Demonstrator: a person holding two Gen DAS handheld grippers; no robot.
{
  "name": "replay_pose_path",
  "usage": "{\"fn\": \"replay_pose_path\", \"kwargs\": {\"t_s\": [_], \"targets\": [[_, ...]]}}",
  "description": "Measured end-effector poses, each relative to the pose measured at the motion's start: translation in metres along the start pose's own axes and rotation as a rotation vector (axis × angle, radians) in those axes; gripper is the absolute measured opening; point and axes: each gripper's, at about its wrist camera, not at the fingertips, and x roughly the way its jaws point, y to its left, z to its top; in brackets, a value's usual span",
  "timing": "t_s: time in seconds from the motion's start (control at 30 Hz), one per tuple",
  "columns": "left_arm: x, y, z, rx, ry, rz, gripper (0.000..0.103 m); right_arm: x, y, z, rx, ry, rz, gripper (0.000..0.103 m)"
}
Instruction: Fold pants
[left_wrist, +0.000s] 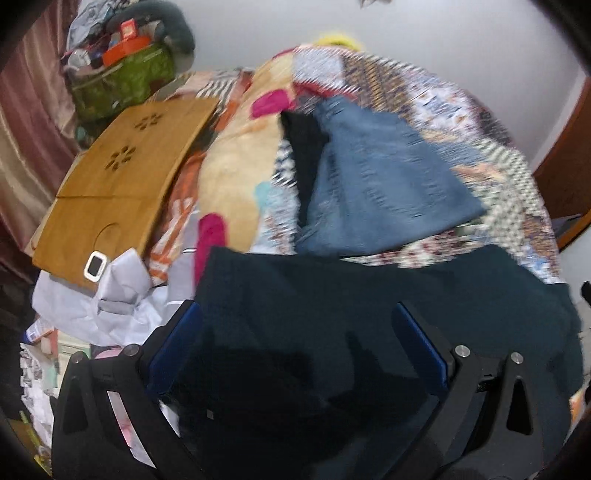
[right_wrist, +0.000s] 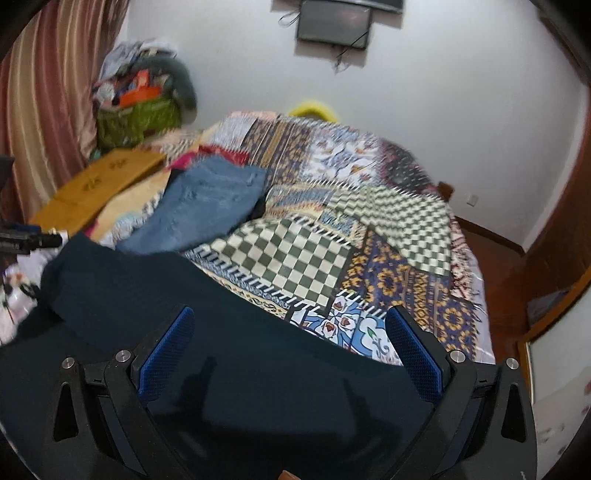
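dark pants (right_wrist: 221, 332) lying crosswise, both grippers wide

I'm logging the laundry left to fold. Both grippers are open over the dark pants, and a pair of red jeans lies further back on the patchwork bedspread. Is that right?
Not quite: the jeans are blue, not red, as the right wrist view shows. The rest holds: the left gripper and right gripper are open over the dark pants, and the jeans lie further back on the patchwork bedspread.

Looks like a bedroom in a home. Big bed with a patchwork blanket (right_wrist: 332, 229) filling the middle. Striped curtain (right_wrist: 48, 92) at far left, dark screen (right_wrist: 334, 24) on the white wall up top, green bag (right_wrist: 136, 118) stuffed with things at upper left.
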Motion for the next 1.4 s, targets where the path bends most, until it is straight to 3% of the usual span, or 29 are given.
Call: {"fn": "replay_pose_path", "kwargs": {"t_s": [0.07, 0.2, 0.33, 0.47, 0.53, 0.63, 0.7, 0.73, 1.0, 1.1, 1.13, 1.2, 1.4], "targets": [[0.012, 0.011, 0.002, -0.001, 0.027, 0.020, 0.099, 0.014, -0.005, 0.001, -0.009, 0.034, 0.024, 0.102], [0.040, 0.034, 0.012, -0.016, 0.111, 0.057, 0.074, 0.042, -0.012, 0.004, -0.039, 0.109, 0.084, 0.101], [0.059, 0.048, 0.020, -0.028, 0.133, 0.067, 0.065, 0.074, -0.012, 0.009, -0.074, 0.177, 0.136, 0.093], [0.072, 0.051, 0.027, -0.031, 0.160, 0.030, 0.038, 0.092, -0.009, 0.009, -0.096, 0.229, 0.207, 0.084], [0.080, 0.049, 0.030, -0.028, 0.182, 0.010, 0.037, 0.099, -0.006, 0.009, -0.107, 0.254, 0.260, 0.070], [0.086, 0.048, 0.031, -0.033, 0.197, 0.003, 0.032, 0.106, -0.004, 0.012, -0.100, 0.281, 0.310, 0.062], [0.084, 0.047, 0.031, -0.033, 0.190, -0.008, 0.023, 0.109, -0.004, 0.014, -0.075, 0.322, 0.389, 0.047], [0.082, 0.047, 0.031, -0.031, 0.181, 0.000, 0.013, 0.110, -0.004, 0.013, -0.061, 0.339, 0.420, 0.040], [0.043, 0.058, 0.028, -0.040, 0.093, 0.005, 0.010, 0.094, -0.014, 0.006, -0.091, 0.392, 0.471, 0.037], [0.029, 0.061, 0.027, -0.048, 0.063, 0.011, 0.010, 0.091, -0.011, 0.000, -0.072, 0.379, 0.452, 0.026], [0.025, 0.062, 0.028, -0.052, 0.053, 0.014, 0.010, 0.091, -0.008, 0.000, -0.071, 0.373, 0.423, 0.016], [0.013, 0.063, 0.030, -0.061, 0.026, 0.018, 0.009, 0.088, 0.002, -0.001, -0.115, 0.357, 0.345, 0.008], [-0.022, 0.066, 0.049, -0.080, -0.046, 0.041, 0.009, 0.076, 0.011, 0.016, -0.190, 0.268, 0.228, 0.004]]}}
